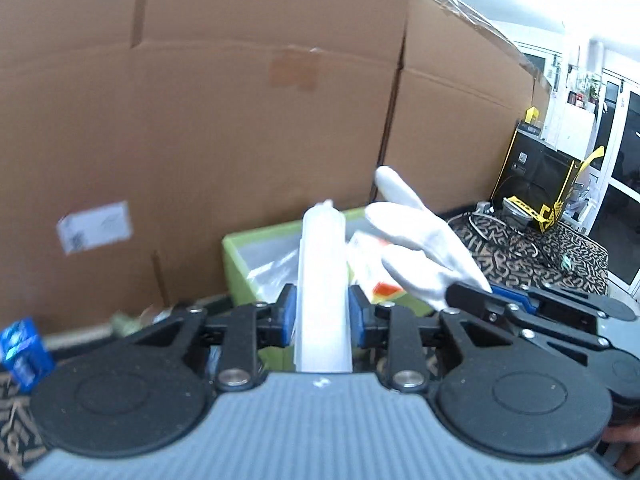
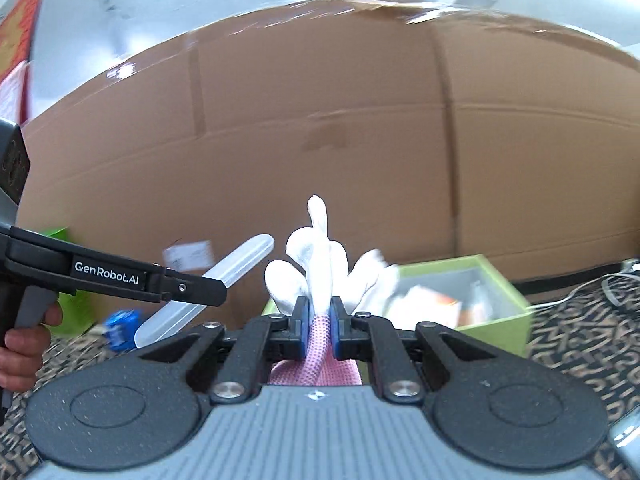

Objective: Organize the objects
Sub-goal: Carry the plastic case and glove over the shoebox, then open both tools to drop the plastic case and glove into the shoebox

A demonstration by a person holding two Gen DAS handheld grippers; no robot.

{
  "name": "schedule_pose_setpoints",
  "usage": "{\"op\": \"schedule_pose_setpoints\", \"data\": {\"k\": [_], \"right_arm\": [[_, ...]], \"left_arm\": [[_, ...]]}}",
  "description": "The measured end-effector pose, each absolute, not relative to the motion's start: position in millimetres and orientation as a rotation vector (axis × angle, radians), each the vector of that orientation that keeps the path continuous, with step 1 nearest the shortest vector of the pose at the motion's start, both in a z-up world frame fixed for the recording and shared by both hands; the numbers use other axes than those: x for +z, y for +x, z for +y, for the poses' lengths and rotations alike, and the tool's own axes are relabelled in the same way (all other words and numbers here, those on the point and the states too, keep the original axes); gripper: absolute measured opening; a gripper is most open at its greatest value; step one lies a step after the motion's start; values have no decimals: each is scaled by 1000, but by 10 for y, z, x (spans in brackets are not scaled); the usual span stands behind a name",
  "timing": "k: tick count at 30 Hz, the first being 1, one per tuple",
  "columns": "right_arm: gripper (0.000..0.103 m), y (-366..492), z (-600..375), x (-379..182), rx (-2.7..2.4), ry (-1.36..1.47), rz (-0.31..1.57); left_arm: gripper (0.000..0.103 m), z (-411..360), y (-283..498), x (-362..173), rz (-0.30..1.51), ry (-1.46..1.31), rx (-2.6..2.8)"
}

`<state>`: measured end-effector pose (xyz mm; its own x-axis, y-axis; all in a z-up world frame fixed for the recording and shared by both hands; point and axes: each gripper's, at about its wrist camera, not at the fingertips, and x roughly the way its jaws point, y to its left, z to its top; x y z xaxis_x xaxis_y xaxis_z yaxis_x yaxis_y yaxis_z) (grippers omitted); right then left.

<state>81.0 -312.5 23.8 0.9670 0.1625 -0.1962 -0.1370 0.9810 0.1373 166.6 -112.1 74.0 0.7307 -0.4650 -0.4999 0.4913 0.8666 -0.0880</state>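
**Both tools loaded, green box ahead**

While the left tool (image 1: pixel 322 308) pinches a translucent white tube (image 1: pixel 323 276) between its blue pads, the tube standing up out of the grip, the right tool (image 2: pixel 320 322) is pressed tight on a white glove (image 2: pixel 320 256) at its pink knitted cuff, the fingers flopping above the jaws. Both things are held clear of the patterned cloth (image 2: pixel 580 340) that covers the surface below. Just beyond the two tools sits an open green box (image 2: pixel 504 300), already holding some packets, and behind it rises a big cardboard box (image 1: pixel 240 120). A small blue packet (image 1: pixel 24 354) lies off to the left.

The step in hand looks like carrying both items toward the green box. Next, each tool should come over the opening, tip down, and let go one at a time, so glove and tube do not tangle.
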Motion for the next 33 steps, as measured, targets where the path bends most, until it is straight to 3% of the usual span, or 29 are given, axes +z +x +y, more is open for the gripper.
{"op": "schedule_pose_setpoints", "data": {"k": [8, 16, 18, 20, 22, 26, 30, 33], "right_arm": [[13, 1342, -3446, 235, -8, 134, 188], [13, 1951, -3537, -44, -40, 148, 295], [18, 2061, -3509, -145, -37, 130, 334], [53, 2088, -3476, -218, -51, 104, 351], [65, 2061, -3475, -258, -69, 84, 334], [74, 2024, -3513, -265, -86, 97, 339], [75, 1869, -3488, -147, -80, 110, 322], [81, 1709, -3438, -12, -64, 108, 281]], "left_arm": [[27, -1671, 2306, 564, 550, 120, -491], [27, -1729, 2667, 205, 619, 128, -476], [28, -1749, 2714, 119, 635, 133, -472], [39, -1727, 2726, 49, 631, 125, -471], [64, -1685, 2696, 9, 606, 120, -454], [68, -1622, 2671, 1, 595, 101, -448], [87, -1569, 2586, 96, 581, 61, -440], [103, -1446, 2484, 251, 546, 40, -430]]}}
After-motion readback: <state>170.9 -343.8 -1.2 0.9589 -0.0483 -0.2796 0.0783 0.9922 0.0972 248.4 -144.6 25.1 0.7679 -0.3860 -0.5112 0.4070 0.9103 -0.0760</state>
